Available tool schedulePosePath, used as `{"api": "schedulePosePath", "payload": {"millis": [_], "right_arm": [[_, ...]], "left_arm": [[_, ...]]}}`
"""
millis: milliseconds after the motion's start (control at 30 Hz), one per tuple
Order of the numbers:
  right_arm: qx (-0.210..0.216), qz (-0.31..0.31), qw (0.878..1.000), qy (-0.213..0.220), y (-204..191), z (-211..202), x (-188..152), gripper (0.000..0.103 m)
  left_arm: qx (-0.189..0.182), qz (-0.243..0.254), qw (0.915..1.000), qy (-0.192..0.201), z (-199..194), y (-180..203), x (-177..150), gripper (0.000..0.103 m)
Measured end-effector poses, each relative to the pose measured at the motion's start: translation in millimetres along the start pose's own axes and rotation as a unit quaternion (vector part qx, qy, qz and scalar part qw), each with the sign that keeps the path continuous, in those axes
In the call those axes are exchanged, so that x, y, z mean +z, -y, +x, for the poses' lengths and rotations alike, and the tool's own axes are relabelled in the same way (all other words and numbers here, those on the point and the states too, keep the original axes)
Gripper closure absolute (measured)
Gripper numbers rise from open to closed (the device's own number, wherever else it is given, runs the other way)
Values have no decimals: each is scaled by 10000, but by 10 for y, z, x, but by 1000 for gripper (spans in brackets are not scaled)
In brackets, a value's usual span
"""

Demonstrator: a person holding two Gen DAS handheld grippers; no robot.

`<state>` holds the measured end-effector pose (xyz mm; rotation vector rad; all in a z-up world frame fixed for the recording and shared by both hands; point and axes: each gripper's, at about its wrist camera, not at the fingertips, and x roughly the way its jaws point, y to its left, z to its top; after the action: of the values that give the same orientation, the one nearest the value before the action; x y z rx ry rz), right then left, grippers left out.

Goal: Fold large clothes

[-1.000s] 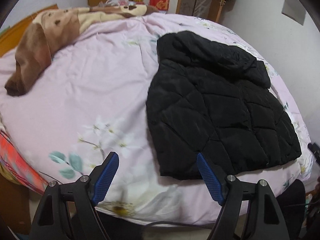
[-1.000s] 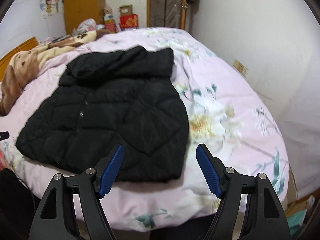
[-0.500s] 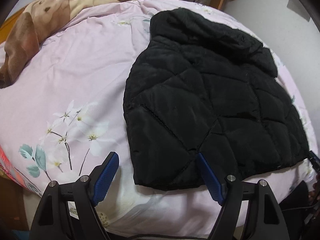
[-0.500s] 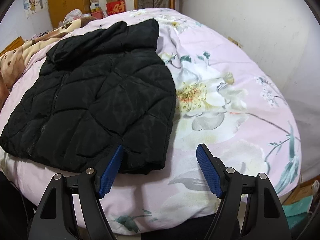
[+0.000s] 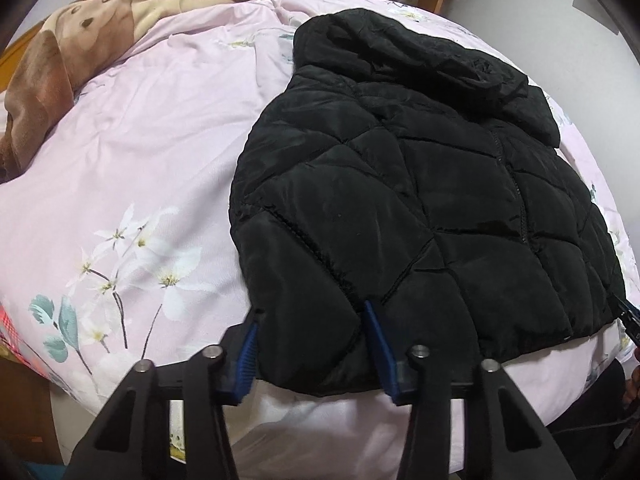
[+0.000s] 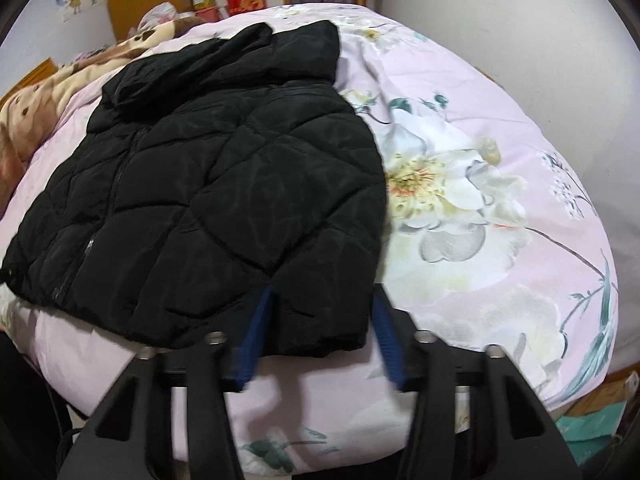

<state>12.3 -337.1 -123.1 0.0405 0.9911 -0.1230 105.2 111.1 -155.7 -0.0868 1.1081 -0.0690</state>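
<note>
A black quilted hooded jacket (image 5: 400, 200) (image 6: 220, 200) lies flat, zip side up, on a pink floral duvet (image 5: 140, 160) (image 6: 480, 140), its hood at the far end. My left gripper (image 5: 311, 314) is at the near left corner of the hem. Its jaws are closing, and the blue pads (image 5: 376, 340) dent the padded fabric between them. My right gripper (image 6: 322, 294) is at the near right corner of the hem. Its jaws are closing too, and one pad (image 6: 260, 320) pushes a notch into the fabric held between them.
A brown and cream bear-print blanket (image 5: 80, 40) (image 6: 24, 120) lies bunched at the far left of the bed. A white wall (image 6: 540, 40) runs close along the right side. Red boxes (image 6: 246, 0) and wooden furniture stand beyond the bed. The mattress edge is just below both grippers.
Both grippers came down and forward onto the jacket's near hem corners. Their jaws, wide apart before, have narrowed around the fabric.
</note>
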Motion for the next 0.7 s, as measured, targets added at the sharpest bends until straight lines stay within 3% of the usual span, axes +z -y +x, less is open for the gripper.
{"api": "schedulePosePath", "payload": {"millis": [300,700], "right_arm": [[66,-15,9998,159,-32,-141,12,83],[138,-128,9982,563,-60,-588,63,87]], "left_arm": [[-55,182,9995,253,-266,75,16,77],[-206,414,9973,579,-728,135,-63,80]]}}
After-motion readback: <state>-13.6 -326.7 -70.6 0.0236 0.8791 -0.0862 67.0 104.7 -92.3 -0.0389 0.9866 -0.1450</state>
